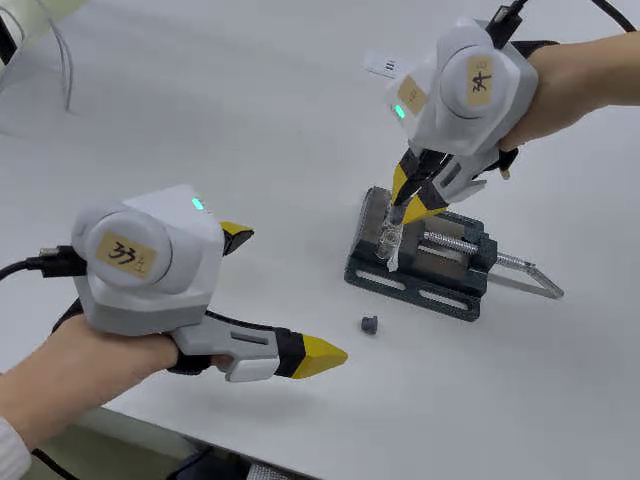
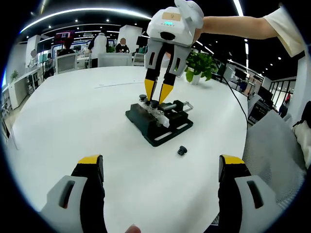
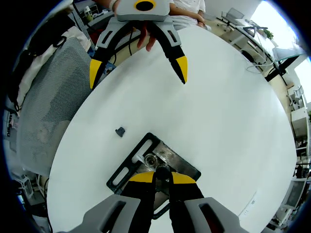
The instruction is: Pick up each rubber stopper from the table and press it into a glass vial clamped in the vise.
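The right tongs [image 1: 408,208] are in the upper right of the head view, right over the vise [image 1: 440,272]. Their jaws are almost shut and pinch a dark stopper [image 3: 163,172] on top of a glass vial [image 1: 388,240]. I think this is the push-in step, and it needs a straight push down. The left tongs [image 1: 285,293], lower left, are wide open and hold nothing. A spare stopper [image 1: 369,325] lies on the table [image 1: 200,100] just below the vise.

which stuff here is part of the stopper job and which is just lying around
Job: dark metal vise; clear glass vial clamped in it; loose dark rubber stopper; dark stopper held in the shut right claw; open left claw.
Lying about: white paper label; thin pale cable; green potted plant.
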